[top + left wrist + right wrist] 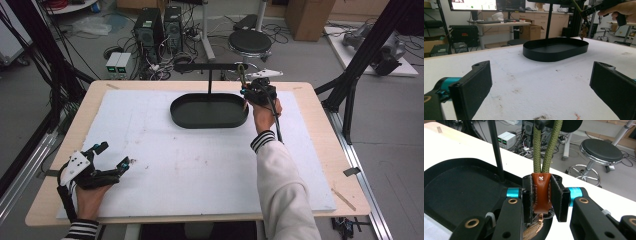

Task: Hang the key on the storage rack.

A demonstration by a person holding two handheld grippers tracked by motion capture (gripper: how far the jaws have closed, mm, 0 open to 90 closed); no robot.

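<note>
Right tongs (pixel 541 197): clenched on the brown leather tab (pixel 541 192) of a keyring; green cord loop (pixel 546 147) runs from the tab up over the black crossbar (pixel 210 66) of the stand; a brass-coloured piece hangs below the tab, its shape too hidden to name. Held at the far right end of the black oval tray (pixel 210 111), above its rim, my hand (pixel 263 112) behind it.

Left tongs (pixel 111 161): released, jaws wide apart, nothing between them; resting low near the left front of the white surface (pixel 200 165), well apart from the tray.

Step in hand, as I judge it: hanging the loop on, or lifting it off, the crossbar; which of the two I cannot tell. To do it well: keep the grip square on the tab, not on the cord; hold the loop's two strands apart so they pass the bar end cleanly; move along the bar, not across it; avoid tugging the stand.

Keyring, orientation: long axis near upright; loop end points up to the bar, tab end points down toward the tray.
</note>
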